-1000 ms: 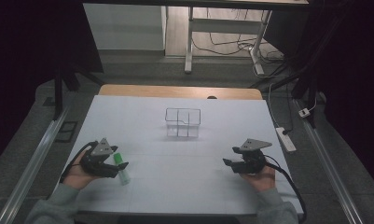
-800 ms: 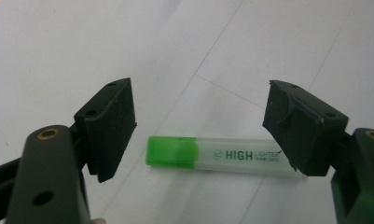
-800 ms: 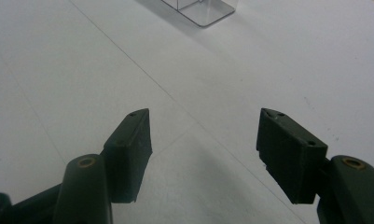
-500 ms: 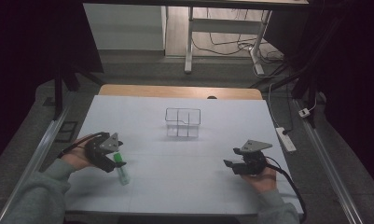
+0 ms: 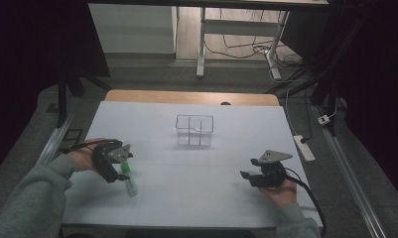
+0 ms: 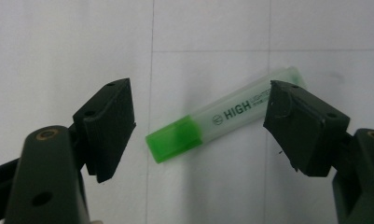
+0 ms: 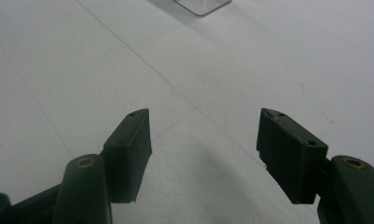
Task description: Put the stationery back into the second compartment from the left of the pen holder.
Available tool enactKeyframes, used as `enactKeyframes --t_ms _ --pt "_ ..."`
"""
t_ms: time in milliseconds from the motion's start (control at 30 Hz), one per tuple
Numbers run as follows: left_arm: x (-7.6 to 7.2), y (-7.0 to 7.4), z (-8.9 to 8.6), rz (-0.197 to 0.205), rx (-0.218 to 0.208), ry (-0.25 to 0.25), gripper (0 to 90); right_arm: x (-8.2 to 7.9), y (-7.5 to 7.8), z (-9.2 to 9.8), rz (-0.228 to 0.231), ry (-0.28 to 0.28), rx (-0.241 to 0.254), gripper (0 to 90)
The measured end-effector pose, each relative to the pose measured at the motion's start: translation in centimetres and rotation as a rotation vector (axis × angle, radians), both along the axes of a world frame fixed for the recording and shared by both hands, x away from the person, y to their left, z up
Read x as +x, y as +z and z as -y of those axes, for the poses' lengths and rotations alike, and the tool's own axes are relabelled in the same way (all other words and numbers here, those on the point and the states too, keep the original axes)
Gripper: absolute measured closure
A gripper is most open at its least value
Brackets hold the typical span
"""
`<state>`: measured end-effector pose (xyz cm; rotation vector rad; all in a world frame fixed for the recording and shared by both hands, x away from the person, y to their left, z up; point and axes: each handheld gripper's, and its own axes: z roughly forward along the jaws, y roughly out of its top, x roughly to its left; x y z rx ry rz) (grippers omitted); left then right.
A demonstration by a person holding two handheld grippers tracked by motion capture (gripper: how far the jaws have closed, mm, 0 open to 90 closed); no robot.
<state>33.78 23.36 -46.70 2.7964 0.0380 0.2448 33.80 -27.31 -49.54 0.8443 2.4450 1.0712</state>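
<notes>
Left gripper (image 6: 198,126) hovers, jaws apart, over the highlighter (image 6: 222,119) (green cap); right gripper (image 7: 203,140) gapes over bare table (image 5: 196,193).

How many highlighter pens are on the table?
1. The green-capped highlighter lies flat on the white table near the person's side, under the left gripper, between its open jaws without touching them. I can see no others.

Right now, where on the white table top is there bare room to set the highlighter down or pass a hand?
Bare white top lies between the left gripper and right gripper, in front of the wire rack, and along the table to either side of the rack. The crowded spot: the green highlighter under the left gripper.
</notes>
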Motion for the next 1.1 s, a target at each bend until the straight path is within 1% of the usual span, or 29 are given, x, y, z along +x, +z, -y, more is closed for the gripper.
enactKeyframes --t_ms 100,167,200,267,300,333,433,567,633,700,767,833,933,1100 --pt "0.4 -0.4 -0.1 0.007 0.028 -0.039 24.6 -0.1 0.0 0.2 0.001 -0.005 0.007 34.6" --pt "0.6 -0.7 0.0 0.014 0.063 -0.071 24.5 -0.3 0.0 0.2 0.007 -0.009 0.004 34.6" --pt "0.8 -0.7 0.0 0.016 0.072 -0.087 24.5 -0.3 0.0 0.2 0.009 -0.008 0.003 34.6" --pt "1.0 -0.9 0.0 0.004 0.066 -0.115 25.1 -0.5 0.0 0.2 0.009 -0.011 0.003 34.6" --pt "1.1 -1.0 0.0 0.0 0.068 -0.124 25.4 -0.5 0.0 0.3 0.007 -0.011 -0.004 34.6" --pt "1.2 -1.2 0.0 0.001 0.082 -0.136 26.3 -0.5 0.0 0.3 0.006 -0.012 -0.005 34.6" --pt "1.6 -1.6 0.0 0.0 0.108 -0.163 26.9 -0.6 -0.1 0.5 0.0 -0.02 0.001 34.5" --pt "2.0 -2.0 0.1 -0.001 0.124 -0.197 28.7 -0.7 -0.1 0.7 -0.004 -0.027 -0.003 34.5" --pt "2.2 -2.4 0.2 -0.012 0.145 -0.214 32.1 -0.8 -0.2 0.8 -0.006 -0.031 -0.007 34.5" --pt "2.3 -2.6 0.3 -0.014 0.158 -0.232 32.1 -0.8 -0.2 0.8 -0.005 -0.035 -0.007 34.6" --pt "2.4 -2.9 0.3 -0.008 0.174 -0.253 32.1 -0.8 -0.2 0.8 -0.005 -0.037 -0.008 34.6" --pt "2.5 -3.1 0.2 0.005 0.202 -0.272 31.9 -0.9 -0.3 0.8 -0.007 -0.038 -0.01 34.6" --pt "2.5 -3.3 0.3 0.02 0.207 -0.289 31.4 -0.8 -0.3 0.9 -0.014 -0.042 -0.011 34.6" --pt "2.7 -3.5 0.4 0.009 0.216 -0.306 30.3 -0.7 -0.5 0.8 -0.022 -0.044 -0.014 34.6"
